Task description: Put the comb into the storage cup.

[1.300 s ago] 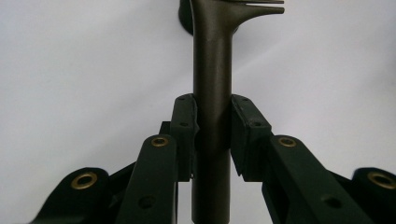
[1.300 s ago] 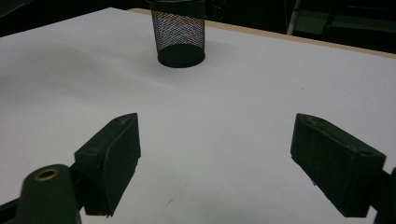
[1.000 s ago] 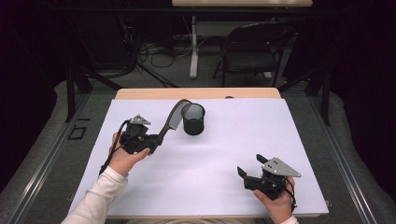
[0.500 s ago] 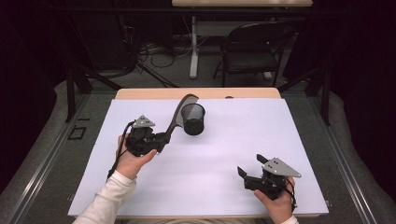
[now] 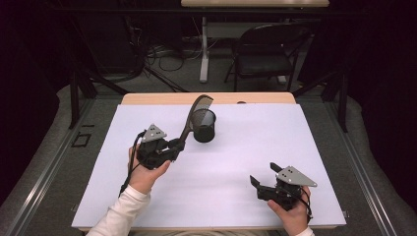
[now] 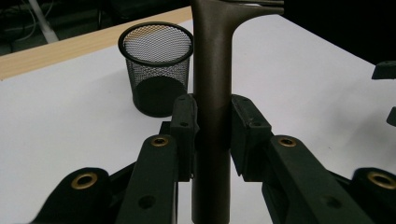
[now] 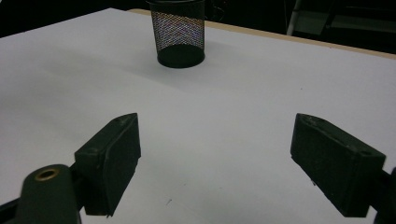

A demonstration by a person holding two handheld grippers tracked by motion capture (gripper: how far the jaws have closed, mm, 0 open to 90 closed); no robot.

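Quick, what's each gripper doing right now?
Left gripper: closed on the comb handle.
Right gripper: open, holding nothing.

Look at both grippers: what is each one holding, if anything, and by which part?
The left gripper holds a dark comb by its handle, jaws clamped on either side. The right gripper holds nothing; its jaws stand open.

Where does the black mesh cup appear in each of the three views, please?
High view: the mesh cup stands upright at the far middle of the white table cover, just right of the comb held by the left gripper.
Left gripper view: upper left, beside the comb handle.
Right gripper view: top centre, far beyond the open jaws.
Shared landmark: the wooden table edge behind the cup.
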